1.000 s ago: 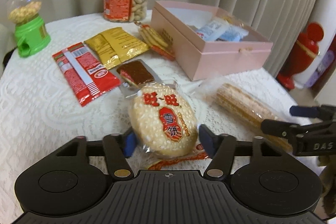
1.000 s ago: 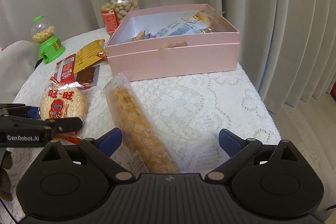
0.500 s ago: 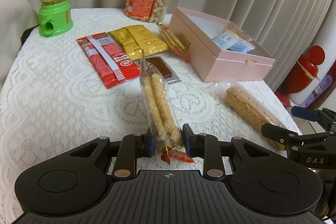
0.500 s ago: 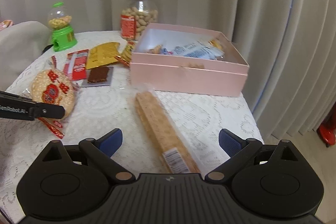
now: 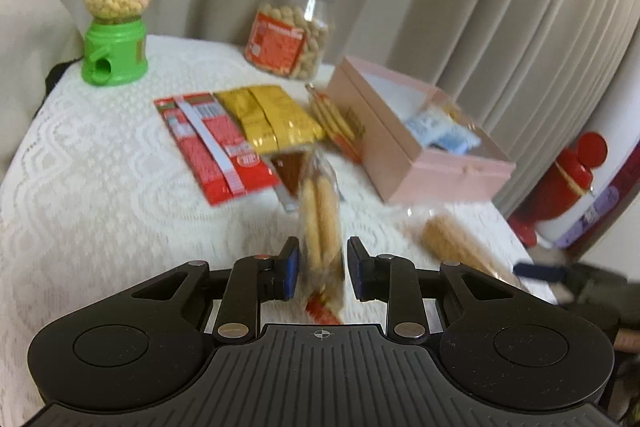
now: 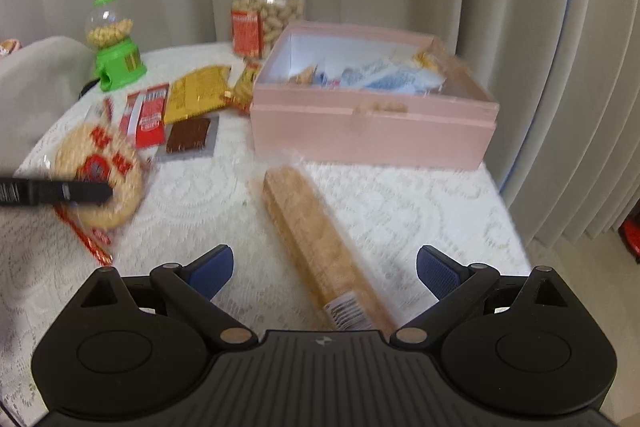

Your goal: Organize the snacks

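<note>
L gripper [image 5: 322, 269] clamps round rice-cracker pack [image 5: 320, 227] edge-on, clear wrap w/ red print; R gripper [image 6: 325, 269] wide.

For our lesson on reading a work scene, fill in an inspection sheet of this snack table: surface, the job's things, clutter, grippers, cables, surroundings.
Surface: round table under a white lace cloth.
Job's things: open pink box already holding several packets; round rice cracker pack held on edge; long biscuit sleeve lying in front of the box; red packet, yellow packet and brown wafer flat on the cloth.
Clutter: peanut jar and green candy dispenser at the back.
Grippers: left gripper shut on the rice cracker pack; right gripper open over the biscuit sleeve.
Cables: nothing seen.
Surroundings: beige curtains; a red and white item beside the table.
</note>
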